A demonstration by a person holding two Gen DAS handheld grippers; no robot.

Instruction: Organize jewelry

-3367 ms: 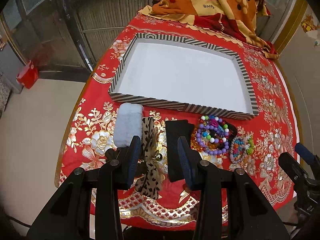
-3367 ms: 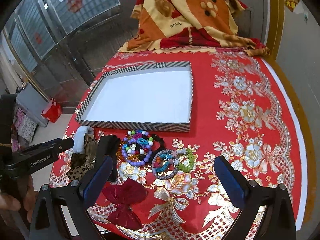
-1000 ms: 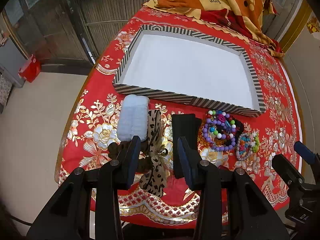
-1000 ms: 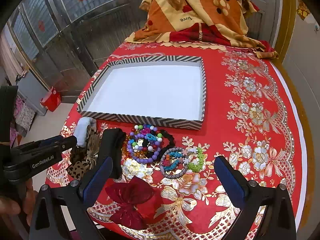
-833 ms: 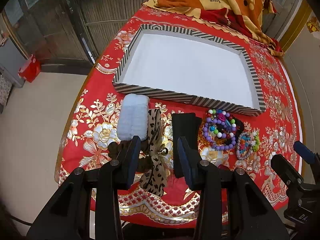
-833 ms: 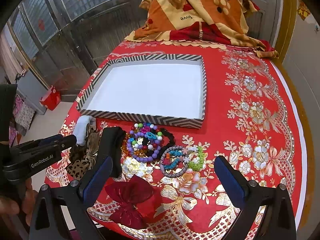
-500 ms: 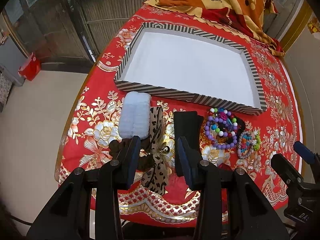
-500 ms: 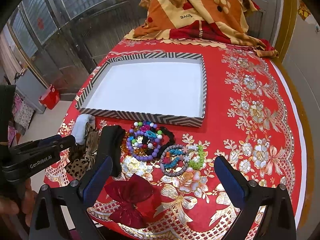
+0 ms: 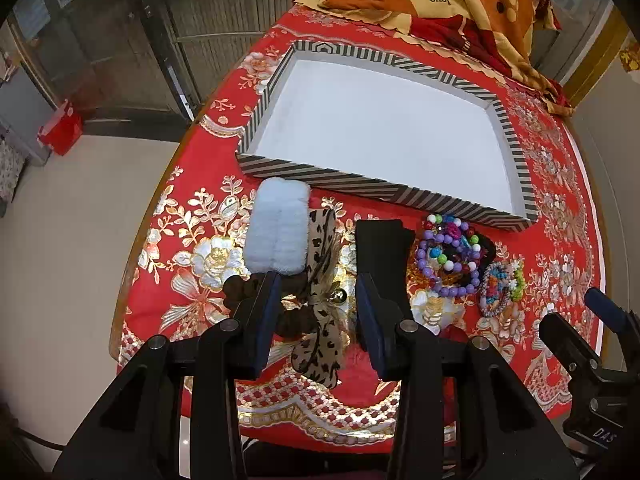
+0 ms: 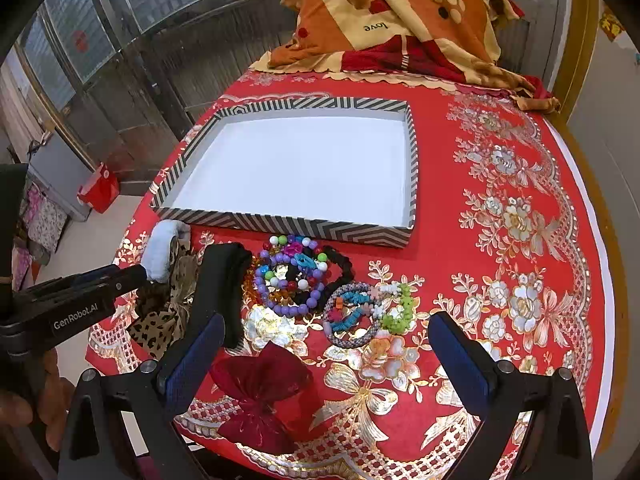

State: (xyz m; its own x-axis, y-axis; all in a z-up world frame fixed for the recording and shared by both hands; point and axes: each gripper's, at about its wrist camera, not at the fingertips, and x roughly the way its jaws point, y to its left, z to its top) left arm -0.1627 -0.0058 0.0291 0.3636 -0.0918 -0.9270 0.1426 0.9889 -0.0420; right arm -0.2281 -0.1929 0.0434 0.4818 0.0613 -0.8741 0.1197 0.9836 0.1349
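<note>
Your left gripper [image 9: 316, 300] hangs with jaws apart over the leopard-print bow [image 9: 320, 280]. Your right gripper [image 10: 324, 334], spread wide, hovers above the beaded bracelets [image 10: 292, 280], lying just before the striped tray [image 10: 280, 226].

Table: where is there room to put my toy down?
Inside the striped tray, nothing lies on its white floor. The red cloth right of the tray is bare too. It is crowded in front of the tray: bracelets, bows, a fluffy band.
</note>
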